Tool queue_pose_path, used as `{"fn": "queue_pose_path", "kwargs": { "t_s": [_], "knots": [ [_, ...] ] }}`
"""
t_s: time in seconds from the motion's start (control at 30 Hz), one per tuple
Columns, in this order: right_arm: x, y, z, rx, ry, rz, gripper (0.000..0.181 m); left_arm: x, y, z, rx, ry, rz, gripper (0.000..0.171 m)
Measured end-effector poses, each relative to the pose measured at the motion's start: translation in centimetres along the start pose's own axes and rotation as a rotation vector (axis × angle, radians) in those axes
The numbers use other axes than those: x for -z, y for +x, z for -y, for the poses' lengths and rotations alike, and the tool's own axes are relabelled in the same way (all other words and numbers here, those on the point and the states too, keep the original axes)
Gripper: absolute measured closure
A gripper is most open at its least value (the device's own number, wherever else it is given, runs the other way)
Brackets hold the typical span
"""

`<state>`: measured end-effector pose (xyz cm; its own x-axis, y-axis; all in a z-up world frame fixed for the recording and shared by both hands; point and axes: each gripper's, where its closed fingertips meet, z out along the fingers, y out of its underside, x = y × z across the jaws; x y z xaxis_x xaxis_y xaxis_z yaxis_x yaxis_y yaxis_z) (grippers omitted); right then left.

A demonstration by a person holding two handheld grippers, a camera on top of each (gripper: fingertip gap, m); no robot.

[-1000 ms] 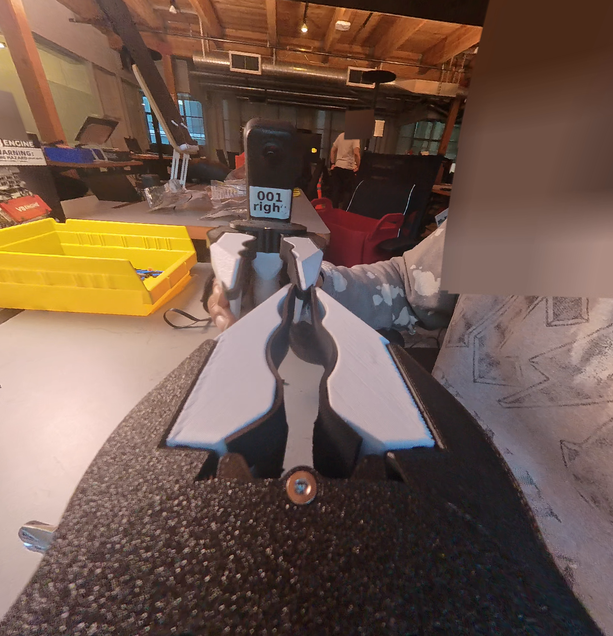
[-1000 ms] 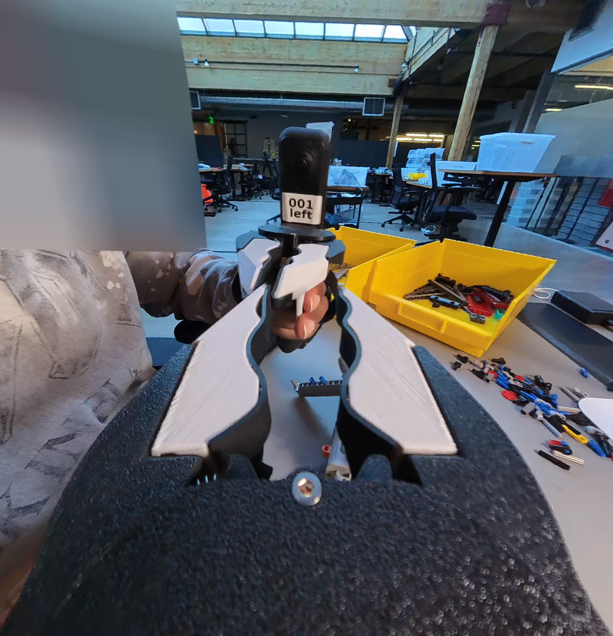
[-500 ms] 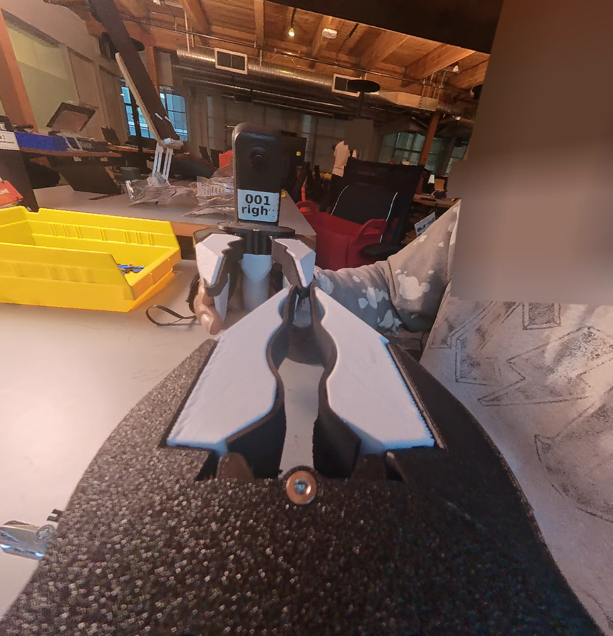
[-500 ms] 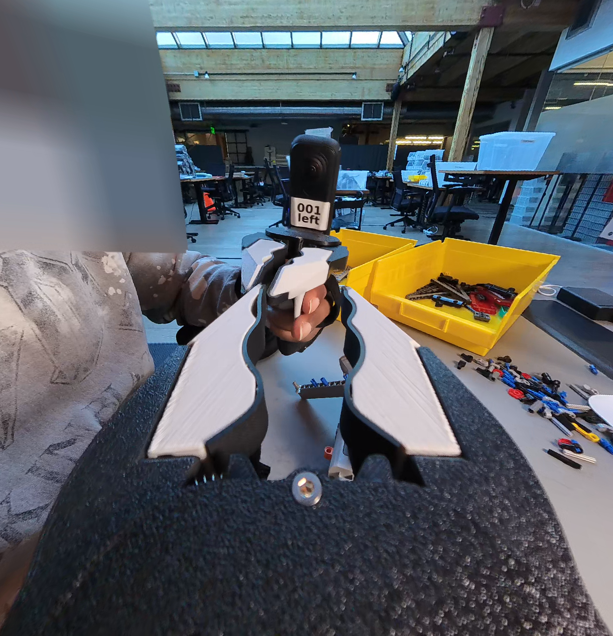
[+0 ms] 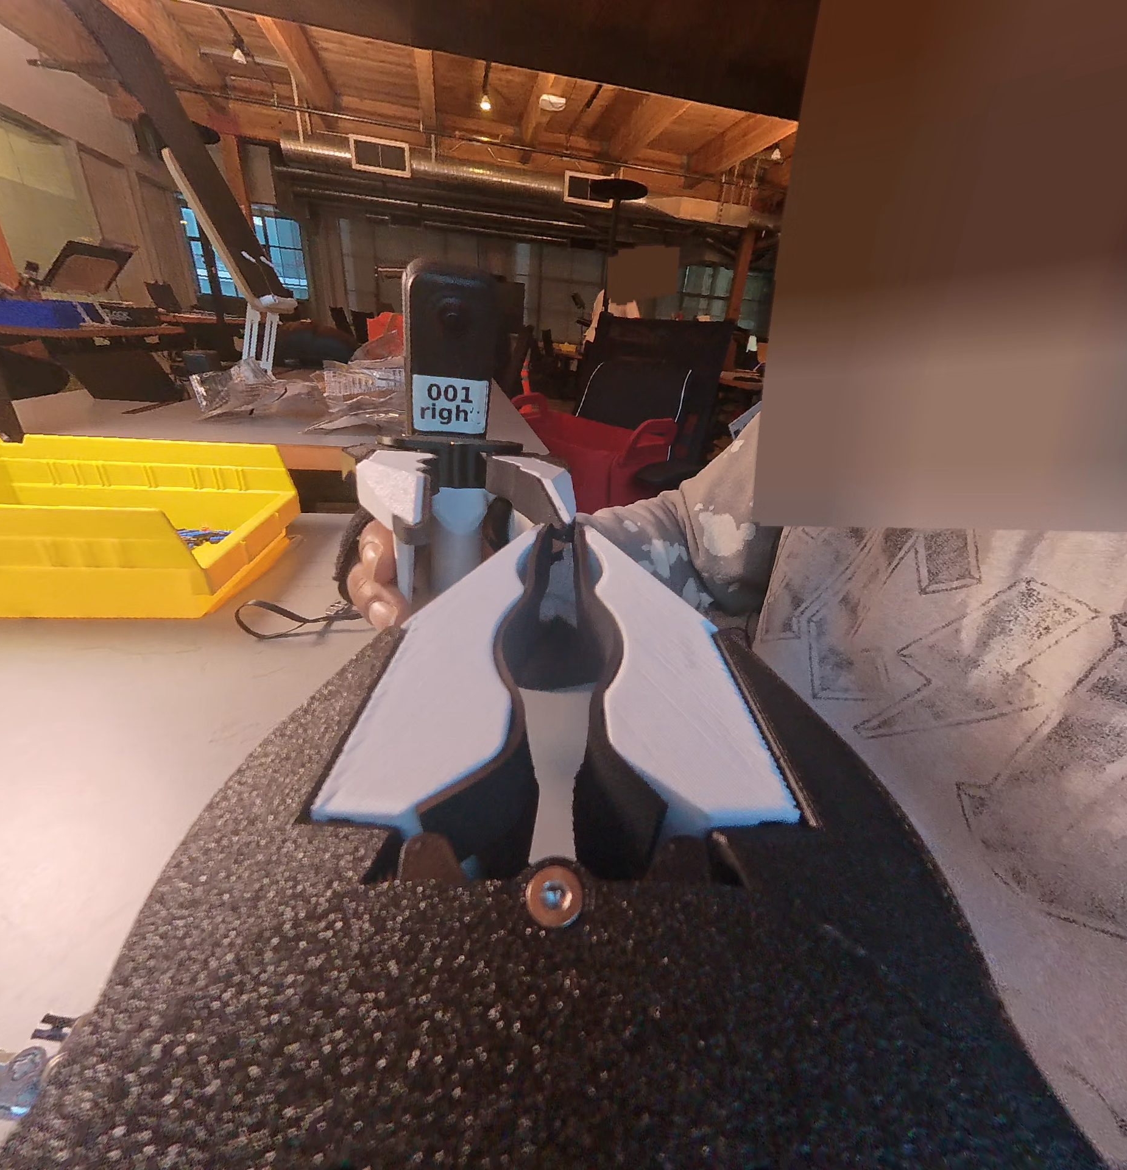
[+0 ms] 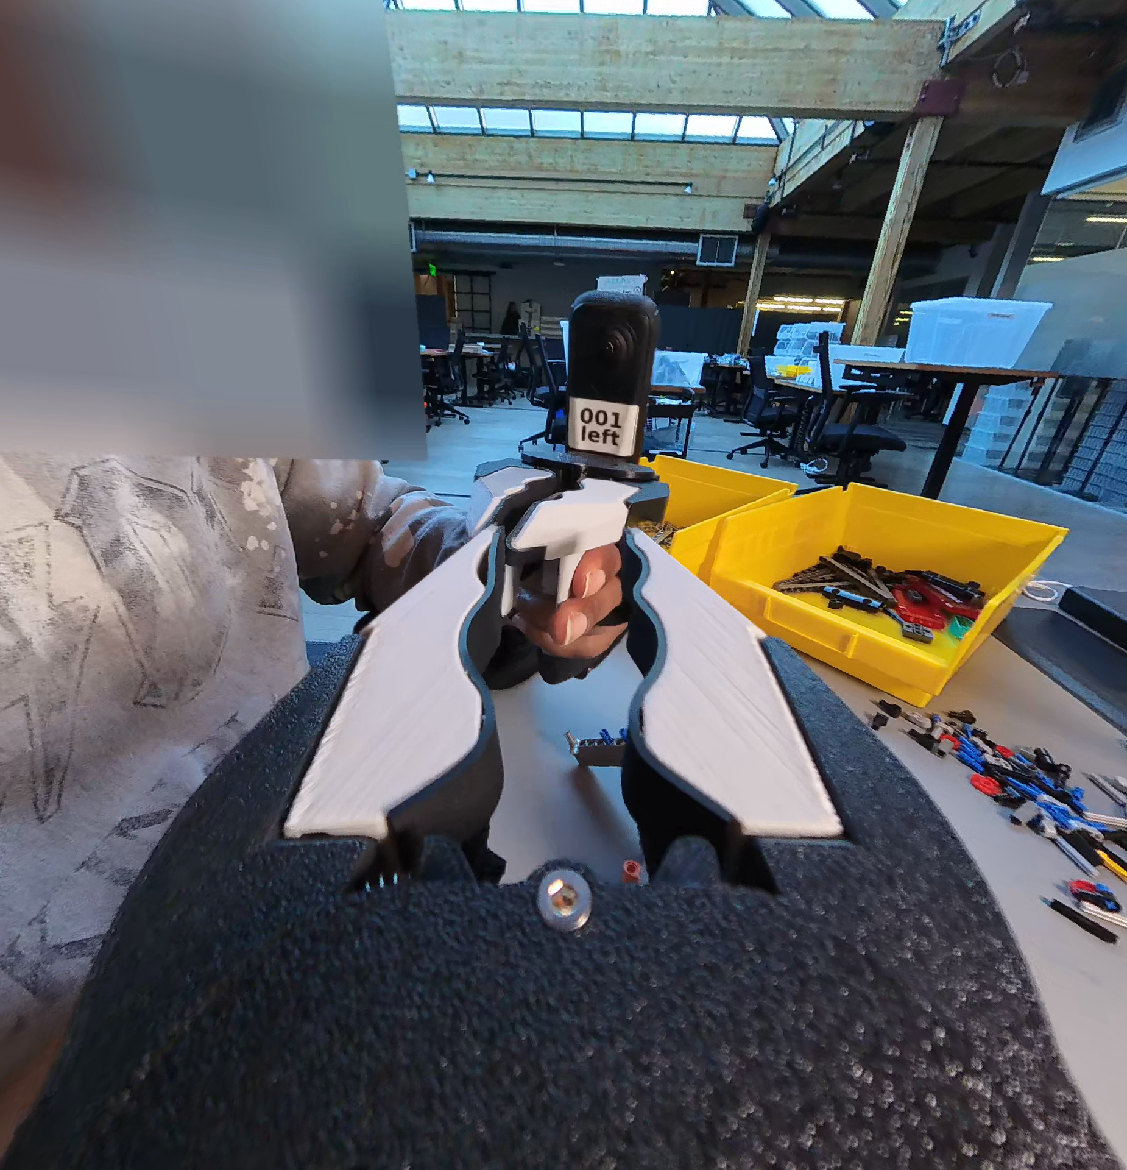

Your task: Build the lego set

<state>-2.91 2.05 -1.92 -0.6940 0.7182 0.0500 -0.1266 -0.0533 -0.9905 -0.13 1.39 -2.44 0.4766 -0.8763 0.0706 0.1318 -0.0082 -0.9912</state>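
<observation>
The two hand-held grippers face each other above a grey table (image 5: 137, 728). My left gripper (image 5: 558, 532) is shut, its white fingertips meeting; a tiny dark speck at the tips cannot be made out. My right gripper (image 6: 564, 551) is open and empty, and its jaws frame the left gripper (image 6: 567, 513) and the hand holding it. The right gripper (image 5: 463, 500) also shows in the left wrist view, jaws apart. A short grey beam with blue pins (image 6: 596, 750) lies on the table below the right gripper's fingers. A small red piece (image 6: 630, 872) lies near its base.
Two yellow bins (image 6: 820, 639) with dark and red parts stand at the right, loose small parts (image 6: 1023, 779) scattered in front. Another yellow bin (image 5: 105, 570) and a black strap (image 5: 282, 617) lie on the left. The person's patterned sleeve (image 5: 928, 696) fills one side. Both grippers' tips are close together, under 4 cm apart.
Both views have shifted a little. In the right wrist view the left gripper sits slightly further right, and the white piece near the right gripper's base is out of sight. Jaws unchanged.
</observation>
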Motion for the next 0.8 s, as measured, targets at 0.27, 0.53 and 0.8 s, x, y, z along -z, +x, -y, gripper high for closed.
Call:
{"fn": "queue_pose_path", "kwargs": {
  "t_s": [0.27,0.53,0.8],
  "knots": [
    [0.5,1.6,-0.6,0.04,-0.05,-0.105,0.154,0.3,-1.9,-0.4,-0.062,-0.027,0.142,0.167],
    [0.2,2.5,-1.4,0.029,-0.084,-0.152,0.143,-0.1,-2.1,-1.1,-0.062,-0.026,0.146,0.162],
    [0.1,2.2,-1.7,-0.02,-0.078,-0.119,0.138,-0.1,-1.7,-1.3,-0.051,-0.052,0.111,0.163]
  ]
}}
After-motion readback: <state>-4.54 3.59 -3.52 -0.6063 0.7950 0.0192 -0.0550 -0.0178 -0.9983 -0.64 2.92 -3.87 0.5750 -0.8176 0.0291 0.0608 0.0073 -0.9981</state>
